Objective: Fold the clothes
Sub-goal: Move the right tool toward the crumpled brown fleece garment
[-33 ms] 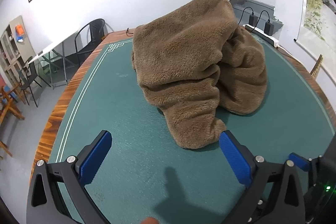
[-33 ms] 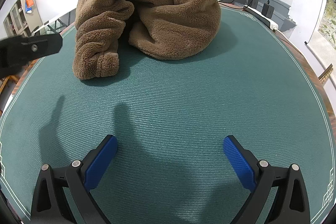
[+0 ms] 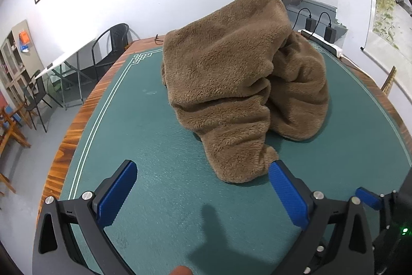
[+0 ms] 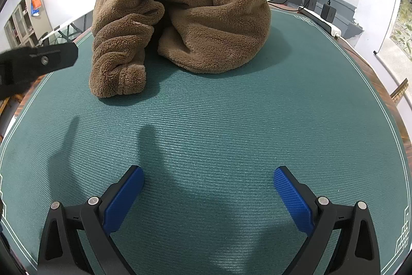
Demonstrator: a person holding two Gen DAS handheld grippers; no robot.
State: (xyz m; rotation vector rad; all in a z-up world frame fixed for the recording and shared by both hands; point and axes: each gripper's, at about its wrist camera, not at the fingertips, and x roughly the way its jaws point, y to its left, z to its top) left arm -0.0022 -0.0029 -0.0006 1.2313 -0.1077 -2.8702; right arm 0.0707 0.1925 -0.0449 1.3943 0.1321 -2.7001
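Brown fleece garment (image 3: 242, 94) heaped in a crumpled mound on the green mat (image 3: 144, 135) of the desk (image 3: 77, 120), toward twelve o'clock from both grippers. No fold made; no edge laid flat. Step in hand judged as the opening approach, ahead of any grasp.

Left gripper (image 3: 203, 187) spread wide, nothing between the pads, angled down at the mat. Rolled end of the garment (image 3: 239, 166) lying just beside its right-hand pad at about one o'clock; contact not confirmed.

Right gripper (image 4: 208, 187) spread wide, empty, well apart from the mound, which sits at about eleven o'clock in its view.

Power strip (image 3: 322, 43) with two plugs at the far edge of the desk, clear of the work.

Next move judged to call for pinching the near rolled end, finding a second edge with the other gripper, then drawing the mound out flat. Thick, soft pile likely to bunch; a deep bite advisable.
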